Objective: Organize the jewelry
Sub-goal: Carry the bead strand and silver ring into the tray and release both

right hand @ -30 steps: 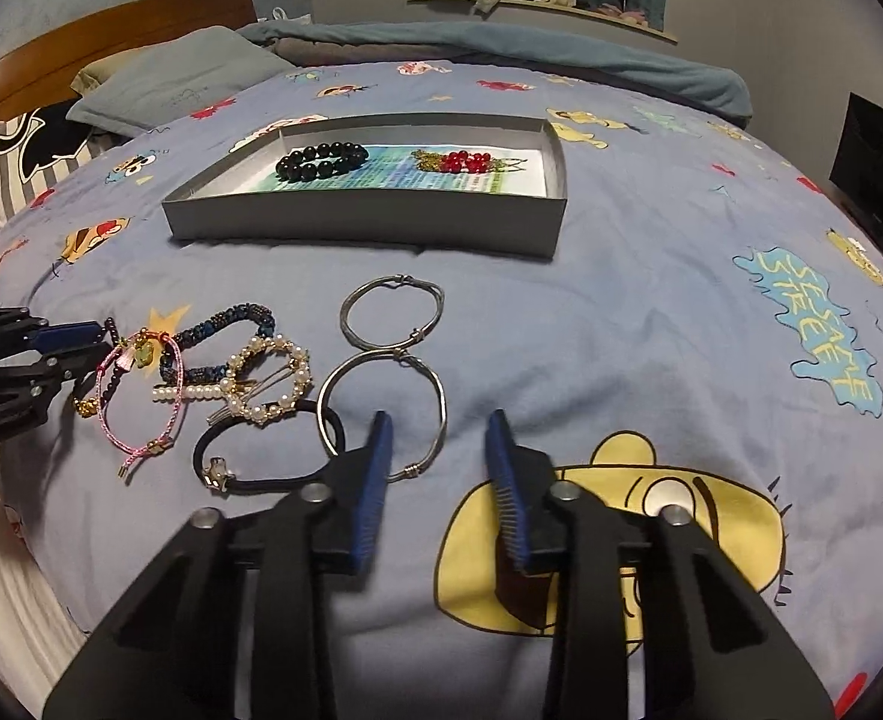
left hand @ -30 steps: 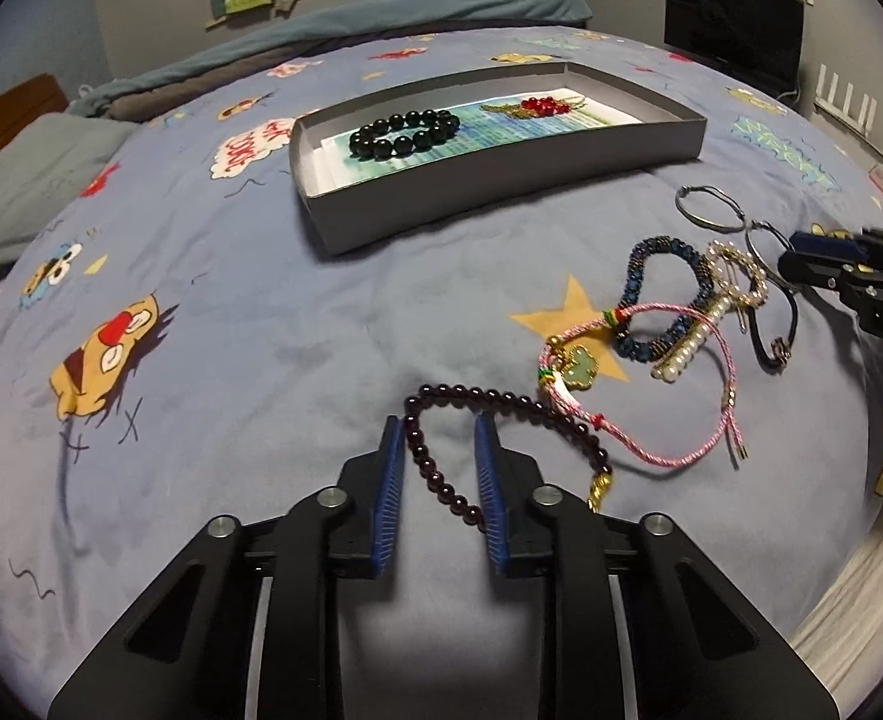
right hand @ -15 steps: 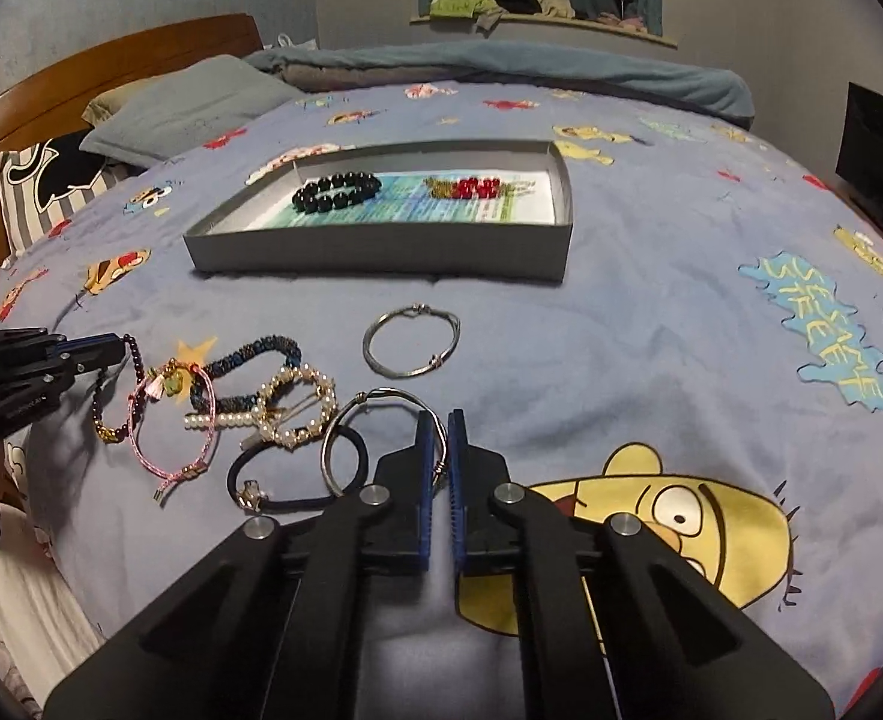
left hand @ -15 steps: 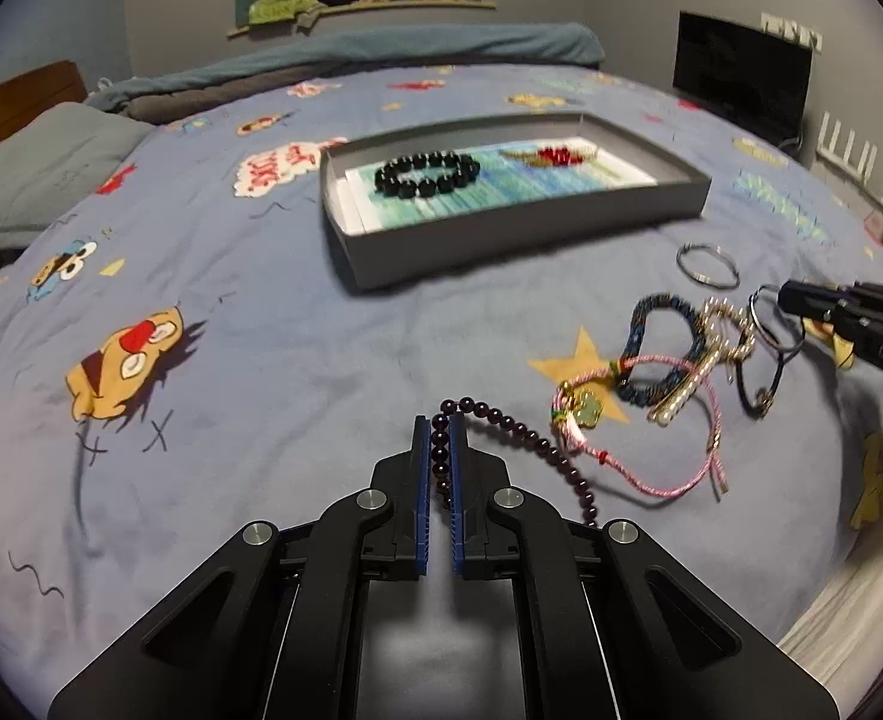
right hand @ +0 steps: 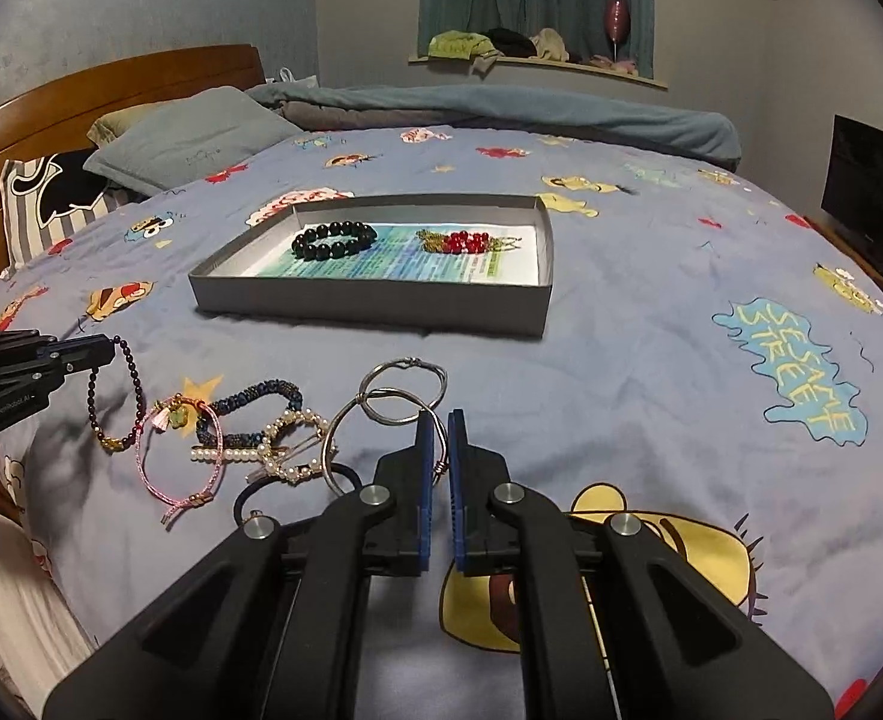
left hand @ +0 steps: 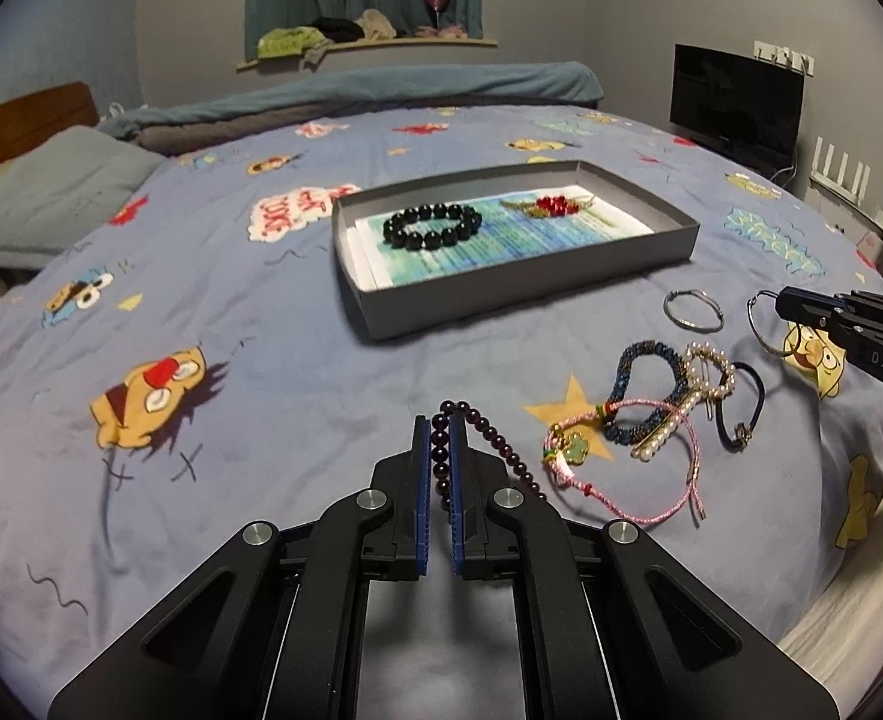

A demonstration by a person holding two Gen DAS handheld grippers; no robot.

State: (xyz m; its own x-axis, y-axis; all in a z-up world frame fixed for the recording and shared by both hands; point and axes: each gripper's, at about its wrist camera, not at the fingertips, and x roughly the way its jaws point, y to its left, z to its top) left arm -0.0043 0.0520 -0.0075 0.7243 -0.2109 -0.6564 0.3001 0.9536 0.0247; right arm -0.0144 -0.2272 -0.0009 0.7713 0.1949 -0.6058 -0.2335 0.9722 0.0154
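Jaws both clenched: left gripper (left hand: 439,456) on dark bead bracelet (left hand: 489,438), right gripper (right hand: 439,450) on wire bangle (right hand: 375,426); bedsheet (right hand: 651,324) reads "SESAME STREET".

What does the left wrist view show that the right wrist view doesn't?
Only the left wrist view: the left tool from behind, shut on the dark bead strand, and white posts by the wall. Only the right wrist view: the right tool from behind, shut on the large wire ring, plus the headboard and striped pillow. Both: the grey box holding a black bead bracelet and red beads, the loose jewelry pile, and the screen.
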